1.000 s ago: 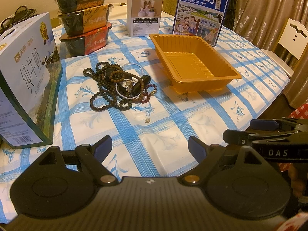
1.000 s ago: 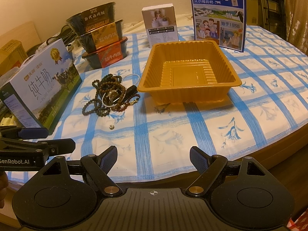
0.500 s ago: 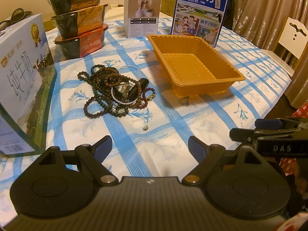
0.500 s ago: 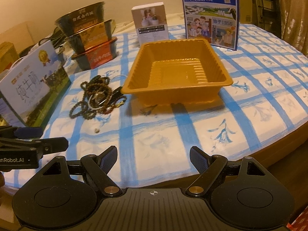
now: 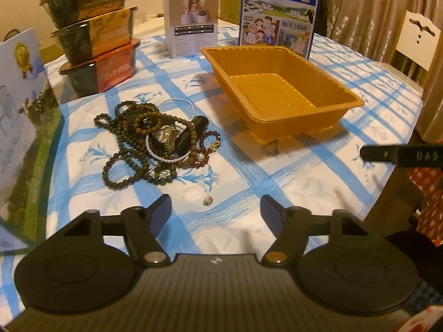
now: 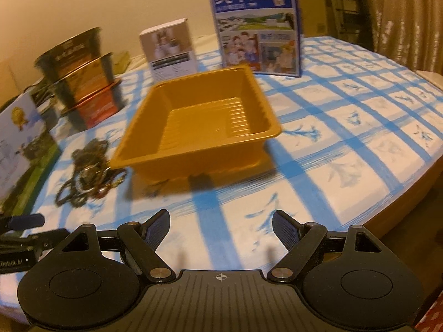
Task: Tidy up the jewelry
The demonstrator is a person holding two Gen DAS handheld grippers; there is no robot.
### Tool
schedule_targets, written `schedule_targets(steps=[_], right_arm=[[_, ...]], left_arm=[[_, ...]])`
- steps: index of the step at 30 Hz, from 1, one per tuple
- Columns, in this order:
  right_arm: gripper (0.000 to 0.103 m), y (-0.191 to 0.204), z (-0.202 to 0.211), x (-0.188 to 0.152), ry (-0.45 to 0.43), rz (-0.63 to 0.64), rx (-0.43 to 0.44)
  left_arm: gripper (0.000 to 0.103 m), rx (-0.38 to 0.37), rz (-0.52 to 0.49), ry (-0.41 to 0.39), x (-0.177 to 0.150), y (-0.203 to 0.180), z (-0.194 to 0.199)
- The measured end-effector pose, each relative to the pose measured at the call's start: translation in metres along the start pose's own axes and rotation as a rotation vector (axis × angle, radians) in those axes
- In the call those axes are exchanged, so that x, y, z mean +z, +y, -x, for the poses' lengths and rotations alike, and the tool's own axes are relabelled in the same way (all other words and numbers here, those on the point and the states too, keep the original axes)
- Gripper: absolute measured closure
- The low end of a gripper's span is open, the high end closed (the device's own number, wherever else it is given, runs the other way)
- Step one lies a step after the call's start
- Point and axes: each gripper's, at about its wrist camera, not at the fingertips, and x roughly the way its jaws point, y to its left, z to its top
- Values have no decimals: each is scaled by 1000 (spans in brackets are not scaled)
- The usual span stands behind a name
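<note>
One orange plastic tray [image 5: 279, 94] sits on the tabletop [image 5: 346, 171]. Left of the tray: one tangled heap of bead jewelry [image 5: 155, 141], one loose bead [image 5: 207, 200], three stacked food bowls [image 5: 97, 36], one milk carton [image 5: 19, 105]. Behind the tray: one small white box [image 5: 191, 22], one blue milk box [image 5: 279, 13].

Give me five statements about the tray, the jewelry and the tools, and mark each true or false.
1. The tray is empty. True.
2. The jewelry pile lies inside the tray. False: it lies on the tablecloth beside the tray.
3. A loose bead lies apart from the pile, nearer the left tool. True.
4. The left tool holds a bracelet. False: its jaws, which have just been closing, are open with nothing between them.
5. The right tool is shut. False: it is open and empty.
</note>
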Motion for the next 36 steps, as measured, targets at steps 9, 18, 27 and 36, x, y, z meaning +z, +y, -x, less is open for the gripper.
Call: schedule_targets(steps=[9, 18, 27, 36], right_arm=[[22, -21, -17, 10, -92, -52, -16], [41, -39, -40, 26, -281, -157, -37], [59, -53, -59, 37, -373, -298, -16], [80, -62, -87, 39, -383, -355, -14]], left_arm=[[48, 19, -17, 6, 3, 1, -28], [49, 36, -16, 12, 6, 4, -39], [49, 44, -15, 20, 6, 5, -46], [49, 43, -12, 17, 9, 5, -49]])
